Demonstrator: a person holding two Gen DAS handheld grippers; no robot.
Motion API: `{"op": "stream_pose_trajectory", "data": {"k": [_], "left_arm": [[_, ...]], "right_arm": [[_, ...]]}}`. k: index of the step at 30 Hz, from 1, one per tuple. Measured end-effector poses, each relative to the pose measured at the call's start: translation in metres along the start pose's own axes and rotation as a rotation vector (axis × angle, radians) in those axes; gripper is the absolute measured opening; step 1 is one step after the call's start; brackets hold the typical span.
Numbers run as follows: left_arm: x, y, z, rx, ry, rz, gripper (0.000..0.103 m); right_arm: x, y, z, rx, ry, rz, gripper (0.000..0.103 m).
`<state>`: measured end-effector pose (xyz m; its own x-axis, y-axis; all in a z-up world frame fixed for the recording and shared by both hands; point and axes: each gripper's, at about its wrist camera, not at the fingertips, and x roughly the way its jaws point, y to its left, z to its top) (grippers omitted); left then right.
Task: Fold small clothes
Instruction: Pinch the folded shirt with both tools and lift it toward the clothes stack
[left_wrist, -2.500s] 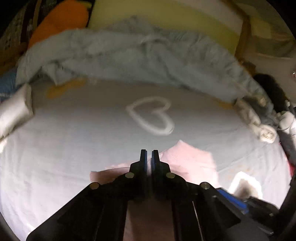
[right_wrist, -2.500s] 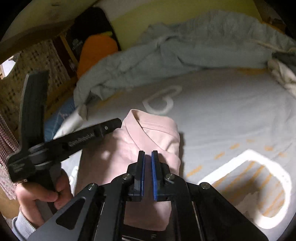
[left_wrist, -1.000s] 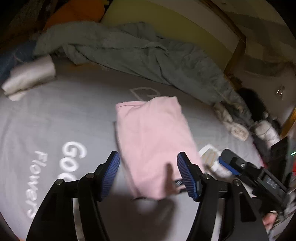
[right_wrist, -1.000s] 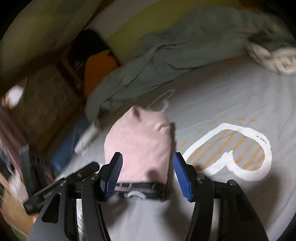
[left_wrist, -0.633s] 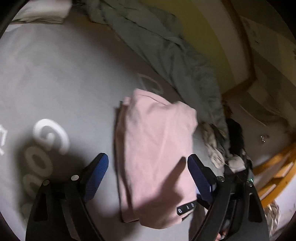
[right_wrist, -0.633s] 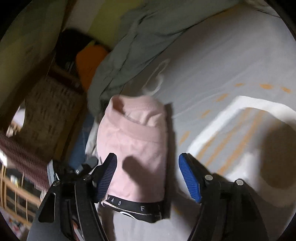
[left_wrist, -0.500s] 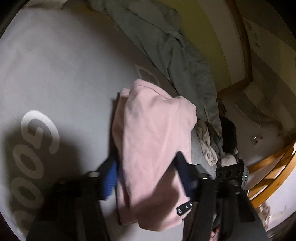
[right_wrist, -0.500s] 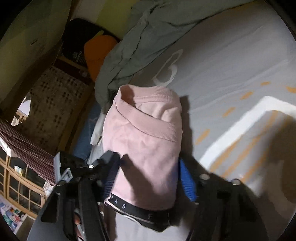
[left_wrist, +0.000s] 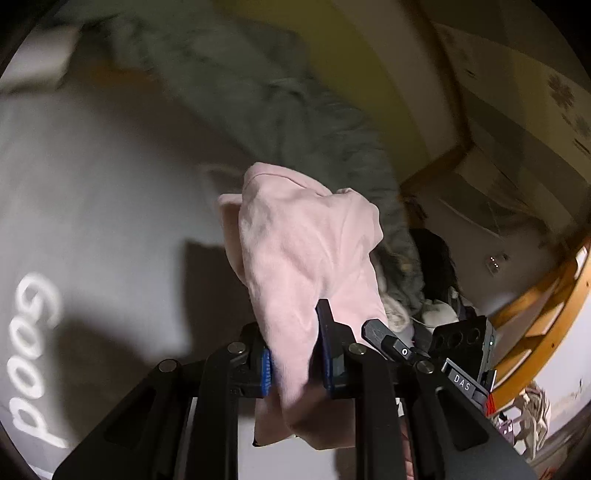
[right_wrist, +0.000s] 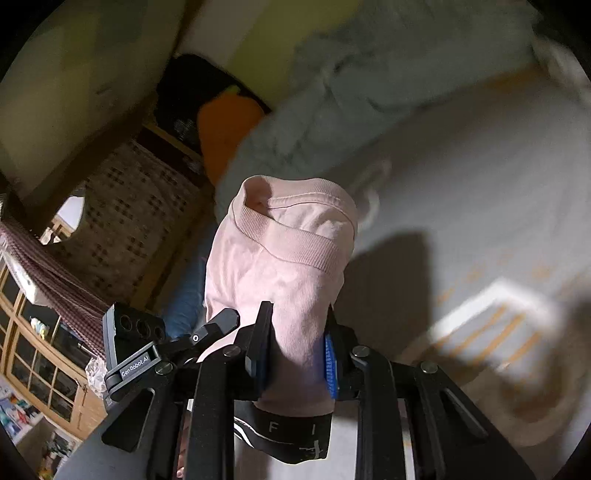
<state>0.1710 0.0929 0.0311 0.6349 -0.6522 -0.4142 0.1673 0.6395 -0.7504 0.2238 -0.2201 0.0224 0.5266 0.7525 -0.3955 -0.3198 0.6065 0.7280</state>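
Grey bedsheet; both tools clamp soft folded pink garment

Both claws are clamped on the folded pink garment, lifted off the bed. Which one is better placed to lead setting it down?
Probably the right claw: it grips the pink garment squarely, ribbed collar upright ahead. The left claw pinches a bunched edge, with cloth sagging below it.

The left gripper and the right gripper share one build: matte black angular linkage arms pinned with round silver screws, and flat black fingers faced with ribbed blue pads. White lettering marks the black side blocks, "GenRobot.AI" on one and "DAS" on the other.
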Motion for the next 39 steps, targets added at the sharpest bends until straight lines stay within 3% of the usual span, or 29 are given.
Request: {"op": "stream_pose_trajectory", "data": {"k": [6,12,17,25,30,35,38,39], "left_arm": [[0.049,-0.096,0.024,0.187,0.045,-0.085,0.02],[0.16,-0.193,0.042,0.314,0.072,-0.157,0.02],[0.242,-0.248,0.053,0.346,0.112,-0.222,0.02],[0.359,-0.284,0.045,0.399,0.207,-0.208,0.02],[0.409,-0.262,0.026,0.389,0.249,-0.163,0.021],[0.423,-0.248,0.019,0.397,0.223,-0.178,0.026],[0.422,-0.254,0.018,0.456,0.213,-0.15,0.031],[0.418,-0.256,0.018,0.479,0.2,-0.14,0.033]], "right_arm": [[-0.084,0.003,0.057,-0.11,-0.151,-0.058,0.025],[-0.173,-0.038,0.131,-0.141,-0.274,-0.198,0.025],[-0.232,-0.088,0.183,-0.116,-0.353,-0.269,0.025],[-0.265,-0.195,0.222,-0.024,-0.407,-0.3,0.025],[-0.247,-0.247,0.226,0.021,-0.362,-0.354,0.026],[-0.24,-0.258,0.222,0.008,-0.355,-0.375,0.028],[-0.238,-0.251,0.222,-0.009,-0.356,-0.398,0.029],[-0.239,-0.249,0.222,-0.011,-0.362,-0.406,0.034]]}}
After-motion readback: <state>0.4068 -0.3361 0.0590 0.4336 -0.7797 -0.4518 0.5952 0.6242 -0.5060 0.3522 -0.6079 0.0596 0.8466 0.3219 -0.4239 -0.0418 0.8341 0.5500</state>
